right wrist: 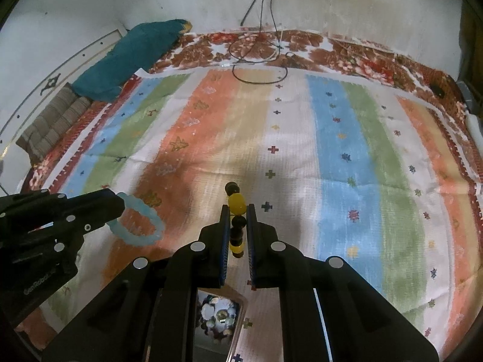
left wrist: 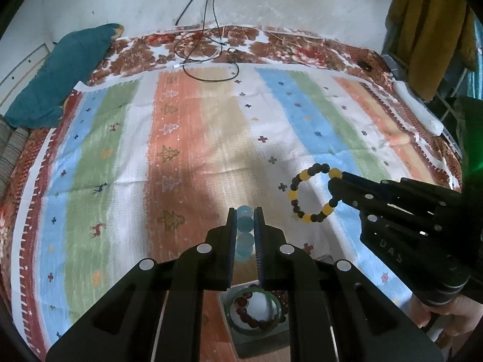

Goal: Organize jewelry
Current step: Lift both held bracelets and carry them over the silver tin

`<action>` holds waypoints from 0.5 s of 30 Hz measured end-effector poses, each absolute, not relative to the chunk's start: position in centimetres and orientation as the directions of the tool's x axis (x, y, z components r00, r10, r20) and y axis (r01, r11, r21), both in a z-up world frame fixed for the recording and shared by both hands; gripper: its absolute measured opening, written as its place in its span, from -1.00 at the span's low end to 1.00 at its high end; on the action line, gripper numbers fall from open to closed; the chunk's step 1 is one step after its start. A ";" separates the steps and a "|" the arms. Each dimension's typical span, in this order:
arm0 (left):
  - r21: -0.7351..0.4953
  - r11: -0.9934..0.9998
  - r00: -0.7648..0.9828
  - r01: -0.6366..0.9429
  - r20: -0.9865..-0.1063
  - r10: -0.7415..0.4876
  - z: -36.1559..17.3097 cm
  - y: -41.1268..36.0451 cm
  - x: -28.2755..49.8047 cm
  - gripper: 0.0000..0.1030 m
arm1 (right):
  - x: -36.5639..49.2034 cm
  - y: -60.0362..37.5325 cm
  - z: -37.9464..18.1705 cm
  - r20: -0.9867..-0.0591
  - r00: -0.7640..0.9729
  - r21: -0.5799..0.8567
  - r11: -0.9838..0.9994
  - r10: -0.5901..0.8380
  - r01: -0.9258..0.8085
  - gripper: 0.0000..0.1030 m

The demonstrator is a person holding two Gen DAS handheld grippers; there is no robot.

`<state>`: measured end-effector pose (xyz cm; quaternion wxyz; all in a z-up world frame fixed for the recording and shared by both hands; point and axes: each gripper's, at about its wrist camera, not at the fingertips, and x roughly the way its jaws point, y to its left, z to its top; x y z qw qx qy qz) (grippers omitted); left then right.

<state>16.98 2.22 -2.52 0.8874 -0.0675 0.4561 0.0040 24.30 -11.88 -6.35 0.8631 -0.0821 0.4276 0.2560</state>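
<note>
Left gripper [left wrist: 245, 215]: clamped on the pale blue bead bracelet [left wrist: 244, 232], a few beads pinched edge-on between the pads.
Right gripper [right wrist: 238, 211]: clamped on the yellow-and-black bead bracelet [right wrist: 236, 214], held the same way, by a short run of beads.
Blue bracelet, place: lifted clear of the striped cloth [left wrist: 187, 138], hanging as an open loop from the left claw; in the right wrist view the loop shows at the left, beside that gripper's tip.
Yellow-and-black bracelet, place: also off the cloth, its ring hanging open from the right claw; in the left wrist view it shows to the right.
Spacing: the two loops are apart and not tangled.
Tray [left wrist: 256, 339]: near edge, below the left gripper, already holding a green bangle [left wrist: 238, 325] and a dark red bead bracelet [left wrist: 247, 319].
Second container [right wrist: 220, 316]: below the right gripper, with small pale pieces inside; too dim to name them.
Handling: both bracelets look light, and being strung they are limp, so they swing and sag. The round, glossy beads can roll out of a pinch.
Best hold: across two or three beads, pads flat on their sides, not on the string.
Fragility: the blue beads look glassy and may chip if dropped, so lower them gently.
</note>
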 end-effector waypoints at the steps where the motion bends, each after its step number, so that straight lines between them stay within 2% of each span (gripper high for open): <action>1: -0.113 0.991 0.586 -0.069 -0.809 -0.052 -2.5 2.2 16.8 -0.79 | 24.1 -11.9 -6.2 -0.777 0.507 0.074 0.854 0.372 -0.514 -0.78; 15: -0.124 0.990 0.622 -0.064 -0.781 -0.058 -1.3 1.8 14.6 -0.79 | 21.1 -12.4 -5.2 -0.751 0.534 0.052 0.840 0.389 -0.539 -0.78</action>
